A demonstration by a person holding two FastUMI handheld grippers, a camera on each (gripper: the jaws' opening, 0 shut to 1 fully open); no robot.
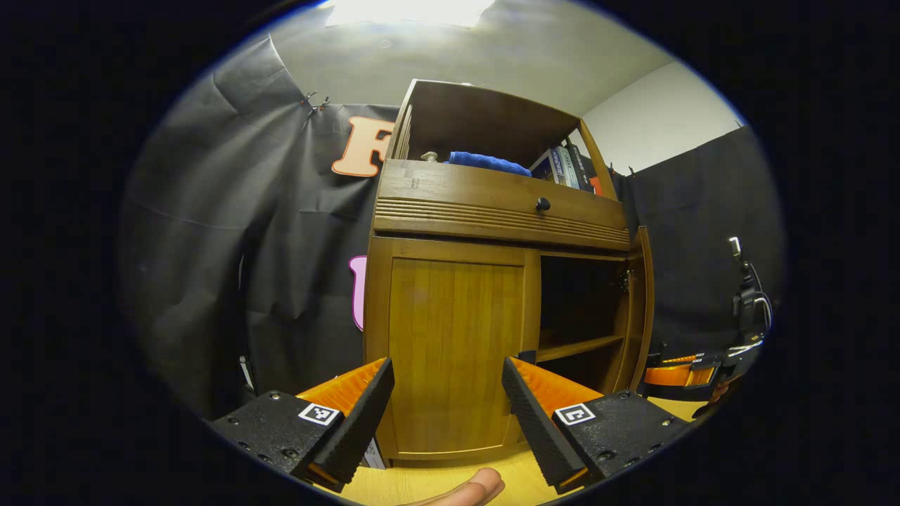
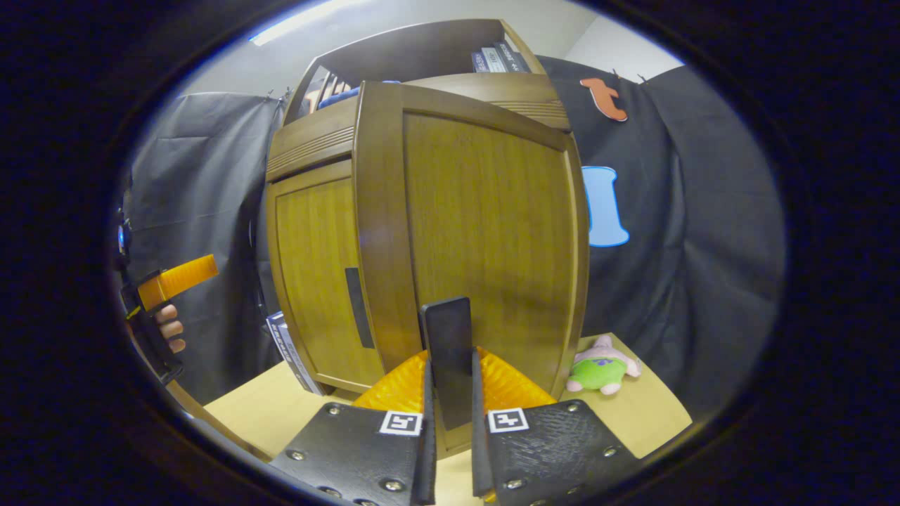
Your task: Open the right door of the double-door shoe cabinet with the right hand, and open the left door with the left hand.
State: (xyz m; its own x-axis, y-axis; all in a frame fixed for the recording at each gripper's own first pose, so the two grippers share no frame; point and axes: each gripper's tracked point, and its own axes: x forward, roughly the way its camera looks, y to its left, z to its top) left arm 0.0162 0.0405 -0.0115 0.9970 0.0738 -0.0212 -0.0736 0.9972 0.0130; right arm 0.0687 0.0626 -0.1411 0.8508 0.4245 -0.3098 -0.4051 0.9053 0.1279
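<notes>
While the right gripper (image 2: 450, 422) clamps the right door's handle (image 2: 446, 351), the left gripper (image 1: 447, 407) gapes before the closed left door (image 1: 453, 351); cabinet interior (image 1: 580, 302) too dark to read.

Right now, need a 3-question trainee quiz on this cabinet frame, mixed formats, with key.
1. True or false: the left door of the shoe cabinet is closed.
2. Multiple choice: what does the right gripper clamp? A) the drawer knob B) the dark handle of the right door C) the plush toy
3. Fill in: the left gripper faces the left door with its jaws ____.

Key:
1. True; it sits flush, while the right door stands swung out, baring the shelves.
2. B; both fingers press on the handle.
3. Open, holding nothing.
</notes>
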